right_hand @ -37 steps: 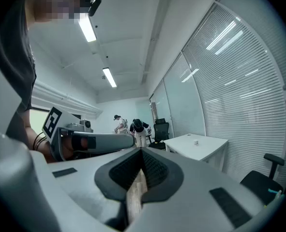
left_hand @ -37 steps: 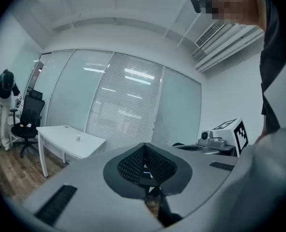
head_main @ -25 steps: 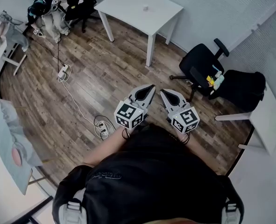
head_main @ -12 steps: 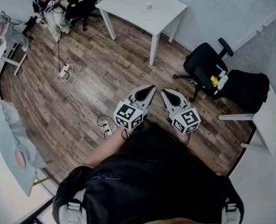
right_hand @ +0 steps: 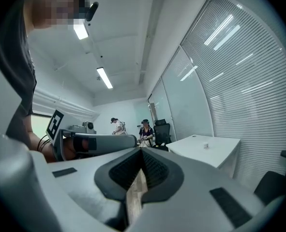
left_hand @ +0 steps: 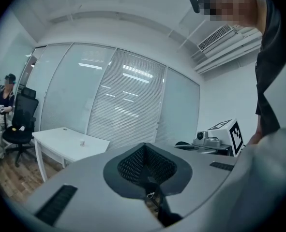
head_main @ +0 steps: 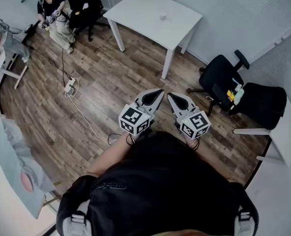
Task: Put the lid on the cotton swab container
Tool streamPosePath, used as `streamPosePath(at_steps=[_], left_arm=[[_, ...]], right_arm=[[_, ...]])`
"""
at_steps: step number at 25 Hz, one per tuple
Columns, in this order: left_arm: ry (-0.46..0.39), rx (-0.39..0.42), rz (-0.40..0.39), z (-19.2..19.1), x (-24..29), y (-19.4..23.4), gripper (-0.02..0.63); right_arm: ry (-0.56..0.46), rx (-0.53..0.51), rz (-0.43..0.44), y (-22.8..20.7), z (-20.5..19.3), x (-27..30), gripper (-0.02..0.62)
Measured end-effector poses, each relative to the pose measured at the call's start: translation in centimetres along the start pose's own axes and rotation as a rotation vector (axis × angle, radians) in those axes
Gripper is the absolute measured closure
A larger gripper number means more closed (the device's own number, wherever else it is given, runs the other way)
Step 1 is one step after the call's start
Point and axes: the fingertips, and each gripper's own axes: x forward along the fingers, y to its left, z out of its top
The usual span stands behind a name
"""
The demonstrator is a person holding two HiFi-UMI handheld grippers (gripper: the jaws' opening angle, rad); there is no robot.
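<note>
Holding the left gripper (head_main: pixel 159 92) and right gripper (head_main: pixel 171 96) side by side before the chest, both with jaws together and empty, a person stands on wood floor (head_main: pixel 111 77); a small white container (head_main: pixel 162 16) sits on the far white table (head_main: pixel 140 11).

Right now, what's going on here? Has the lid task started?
Not started, by the look of it. A person stands on the wood floor holding the left gripper and right gripper close together in front of their body. Both have their jaws shut with nothing between them. No cotton swab container or lid can be made out. The white table ahead carries one small object, too small to identify. A second person sits in the far corner.
</note>
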Motion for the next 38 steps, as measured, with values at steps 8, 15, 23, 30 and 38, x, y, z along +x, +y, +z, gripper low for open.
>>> streamPosePath(at_steps=[8, 15, 23, 30, 38], left_arm=[[0.016, 0.031, -0.035, 3.0, -1.5, 7.4, 0.591], [0.033, -0.002, -0.035, 2.8, -2.2, 11.5, 0.591], [0.049, -0.003, -0.031, 2.7, -1.0, 13.7, 0.591], [0.058, -0.03, -0.011, 3.0, 1.2, 16.1, 0.591], [0.055, -0.056, -0.006, 3.7, 6.9, 18.0, 0.591]], right_arm=[[-0.034, 0.008, 0.008, 0.3, 2.9, 8.7, 0.573], [-0.021, 0.02, 0.015, 0.6, 2.8, 12.7, 0.572], [-0.004, 0.024, 0.008, -1.3, 2.6, 15.2, 0.572], [0.003, 0.028, 0.035, -3.8, 3.2, 17.5, 0.572], [-0.003, 0.018, 0.007, -10.3, 4.8, 18.1, 0.574]])
